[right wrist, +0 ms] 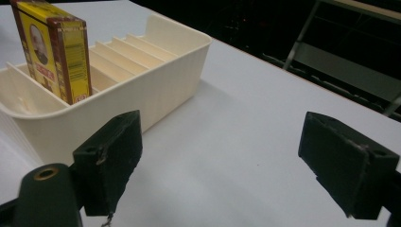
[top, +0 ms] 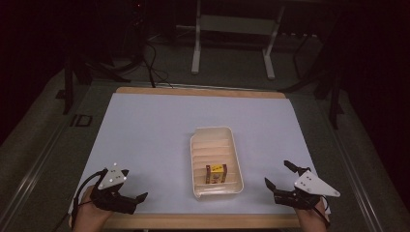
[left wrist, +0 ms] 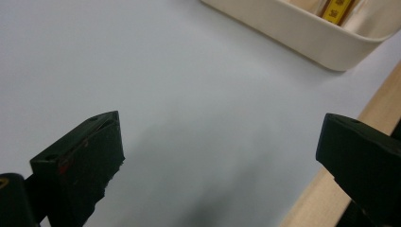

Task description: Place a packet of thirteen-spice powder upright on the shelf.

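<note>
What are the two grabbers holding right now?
Nothing. The left gripper and the right gripper are both open with only bare table between their jaws. The yellow box stands untouched in the cream tray.

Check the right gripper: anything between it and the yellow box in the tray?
Only the tray's own wall. The right gripper sits open beside the cream tray, with bare white mat between them. The yellow box stands upright in a slot near the tray's near end, its top rising above the rim.
</note>
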The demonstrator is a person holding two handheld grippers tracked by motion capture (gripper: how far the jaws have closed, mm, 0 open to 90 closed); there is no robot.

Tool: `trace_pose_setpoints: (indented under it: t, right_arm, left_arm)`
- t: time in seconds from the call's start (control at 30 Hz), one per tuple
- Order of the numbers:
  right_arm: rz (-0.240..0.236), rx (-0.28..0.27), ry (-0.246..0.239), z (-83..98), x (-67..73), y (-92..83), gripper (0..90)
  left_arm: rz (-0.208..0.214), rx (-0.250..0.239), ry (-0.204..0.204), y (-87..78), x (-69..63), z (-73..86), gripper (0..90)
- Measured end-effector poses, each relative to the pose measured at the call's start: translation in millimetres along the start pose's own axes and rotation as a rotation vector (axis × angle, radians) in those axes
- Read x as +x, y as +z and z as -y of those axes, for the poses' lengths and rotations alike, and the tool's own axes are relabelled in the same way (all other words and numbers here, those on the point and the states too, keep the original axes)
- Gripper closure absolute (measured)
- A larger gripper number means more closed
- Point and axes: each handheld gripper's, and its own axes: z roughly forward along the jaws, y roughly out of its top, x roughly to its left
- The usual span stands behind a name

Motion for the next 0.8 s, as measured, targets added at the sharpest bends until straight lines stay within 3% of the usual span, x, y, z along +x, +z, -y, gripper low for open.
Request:
trace_pose_setpoints:
  t: [0.1, 0.33, 0.57, 0.8]
  right_arm:
    - [-0.003, 0.008, -0.004, 1.1, 0.2, 1.8, 14.5]
    - [-0.004, 0.010, -0.008, 1.3, 0.7, 2.8, 14.5]
    - [-0.004, 0.013, -0.007, 1.5, 0.8, 3.2, 14.5]
    - [-0.009, 0.014, -0.007, 1.8, 0.7, 3.3, 14.5]
  left_arm:
    - [-0.034, -0.004, 0.006, 0.5, -1.6, -1.0, 2.0]
    - [-0.028, 0.013, -0.009, 5.7, -0.2, -0.7, 2.0]
    - [-0.073, 0.036, 0.015, 8.9, -3.1, -1.4, 2.0]
    - [-0.061, 0.034, 0.009, 9.3, -2.4, -1.4, 2.0]
